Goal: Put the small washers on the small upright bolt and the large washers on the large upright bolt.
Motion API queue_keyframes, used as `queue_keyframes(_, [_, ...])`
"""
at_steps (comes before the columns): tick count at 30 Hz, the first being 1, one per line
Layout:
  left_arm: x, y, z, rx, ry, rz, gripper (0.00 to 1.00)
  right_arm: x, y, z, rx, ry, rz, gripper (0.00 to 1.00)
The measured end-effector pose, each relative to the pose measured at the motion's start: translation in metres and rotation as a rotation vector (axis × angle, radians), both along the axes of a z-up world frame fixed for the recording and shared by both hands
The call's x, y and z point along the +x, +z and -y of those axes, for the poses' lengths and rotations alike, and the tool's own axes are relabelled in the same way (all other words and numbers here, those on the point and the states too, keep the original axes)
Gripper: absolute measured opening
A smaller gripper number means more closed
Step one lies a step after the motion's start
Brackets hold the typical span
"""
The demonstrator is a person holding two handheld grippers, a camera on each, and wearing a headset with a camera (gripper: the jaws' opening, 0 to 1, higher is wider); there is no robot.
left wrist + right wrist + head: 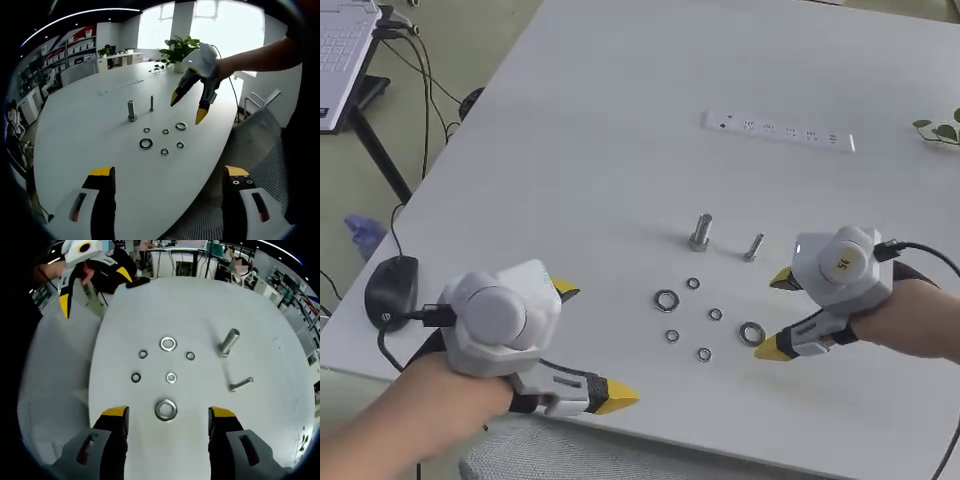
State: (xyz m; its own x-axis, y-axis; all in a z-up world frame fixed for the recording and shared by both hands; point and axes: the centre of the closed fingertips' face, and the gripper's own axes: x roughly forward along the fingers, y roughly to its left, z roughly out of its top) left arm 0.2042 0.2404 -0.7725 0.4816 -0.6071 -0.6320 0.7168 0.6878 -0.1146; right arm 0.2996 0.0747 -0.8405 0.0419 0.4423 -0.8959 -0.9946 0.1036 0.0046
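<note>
Two bolts stand upright mid-table: the large bolt (700,232) (228,342) (131,110) and, to its right, the small bolt (753,247) (241,384) (151,103). In front of them lie two large washers (666,299) (752,332) and several small washers (693,284) (171,377). My right gripper (775,313) (168,412) is open, and one large washer (165,410) lies on the table in line with the gap between its fingertips. My left gripper (592,344) (169,172) is open and holds nothing, near the table's front edge, well short of the washers.
A white power strip (777,131) lies on the table behind the bolts. Plant leaves (942,130) reach in at the far right. A black mouse (392,290) sits at the left table corner. Beyond the left edge are cables and a laptop (345,50).
</note>
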Motion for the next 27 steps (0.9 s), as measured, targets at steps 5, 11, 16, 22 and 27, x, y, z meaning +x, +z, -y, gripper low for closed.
queue_keyframes(5, [0.002,0.002,0.001,-0.016,0.013,0.007,0.89,-0.004,-0.012,0.002,-0.047,0.055,0.005,0.64])
queue_keyframes(11, [0.004,0.003,-0.001,-0.030,0.015,0.013,0.87,-0.005,-0.024,0.005,-0.094,0.097,0.007,0.61])
queue_keyframes(16, [0.006,0.005,-0.002,-0.036,0.028,0.021,0.87,-0.003,-0.029,0.003,-0.113,0.109,0.010,0.57])
queue_keyframes(22, [0.007,0.003,-0.008,-0.024,0.038,0.015,0.87,0.000,-0.032,0.001,-0.119,0.117,0.004,0.57])
queue_keyframes(27, [0.007,0.004,-0.014,-0.021,0.041,0.015,0.87,0.000,-0.035,0.004,-0.133,0.113,-0.004,0.56])
